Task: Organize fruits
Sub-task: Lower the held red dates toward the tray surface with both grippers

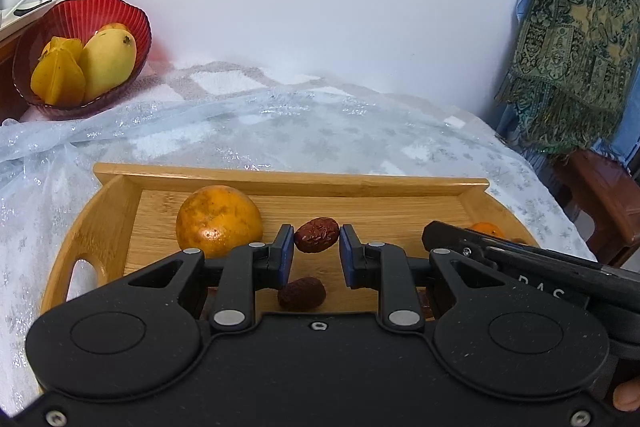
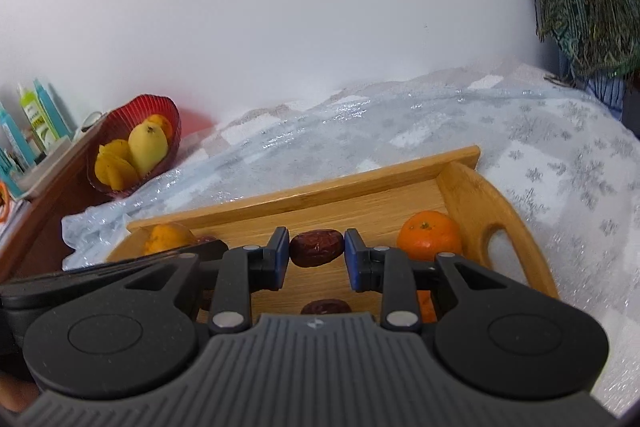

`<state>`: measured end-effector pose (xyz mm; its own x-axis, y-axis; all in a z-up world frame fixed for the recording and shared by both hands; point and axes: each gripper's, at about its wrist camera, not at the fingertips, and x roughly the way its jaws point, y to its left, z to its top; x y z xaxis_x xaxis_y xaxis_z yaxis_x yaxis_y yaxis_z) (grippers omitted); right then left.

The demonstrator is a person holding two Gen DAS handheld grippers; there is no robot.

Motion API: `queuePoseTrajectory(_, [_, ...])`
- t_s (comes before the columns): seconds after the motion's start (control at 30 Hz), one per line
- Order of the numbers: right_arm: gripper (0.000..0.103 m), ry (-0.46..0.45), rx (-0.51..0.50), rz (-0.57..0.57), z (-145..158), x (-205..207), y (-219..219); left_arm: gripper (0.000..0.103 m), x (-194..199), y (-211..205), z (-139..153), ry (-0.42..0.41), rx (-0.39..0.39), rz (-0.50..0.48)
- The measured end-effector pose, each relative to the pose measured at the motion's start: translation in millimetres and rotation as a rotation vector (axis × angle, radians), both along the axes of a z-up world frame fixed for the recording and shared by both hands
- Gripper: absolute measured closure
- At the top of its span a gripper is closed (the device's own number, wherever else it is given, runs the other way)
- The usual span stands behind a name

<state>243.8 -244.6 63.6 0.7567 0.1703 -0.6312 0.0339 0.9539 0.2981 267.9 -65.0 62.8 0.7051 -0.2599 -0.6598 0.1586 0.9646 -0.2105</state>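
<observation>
- The left gripper point(image 1: 316, 247) has its jaws pressed on a wrinkled red date point(image 1: 317, 235), one blue pad against each end; the date's long axis runs straight across from pad to pad, and it is held just above the floor of the wooden tray point(image 1: 288, 179).
- The right gripper point(image 2: 316, 251) grips a second red date point(image 2: 316, 247) the same way, end to end between its pads, above the same tray.
- The red bowl point(image 1: 132, 15), already holding a mango point(image 1: 108, 61) and starfruit point(image 1: 60, 75), sits well apart on the covered tabletop, up and to the left of both sets of jaws.
- My judgement: if the dates go to that bowl, the left hand is nearer, and the right would have to cross past it.
- Loose fruit on the tray: a large orange point(image 1: 218, 221) just left of the left jaws, a mandarin point(image 2: 430, 235) right of the right jaws, and more dates point(image 1: 301, 293) below.
</observation>
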Motion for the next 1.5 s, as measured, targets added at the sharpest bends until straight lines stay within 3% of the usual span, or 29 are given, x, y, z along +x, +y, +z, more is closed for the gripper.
queuePoseTrajectory(0.93, [0.067, 0.089, 0.046, -0.037, -11, 16, -6, 0.08, 3, 0, -12, 0.028, 0.037, 0.0])
queuePoseTrajectory(1.5, [0.067, 0.129, 0.015, -0.056, -15, 20, -4, 0.08, 3, 0, -13, 0.025, 0.052, -0.007])
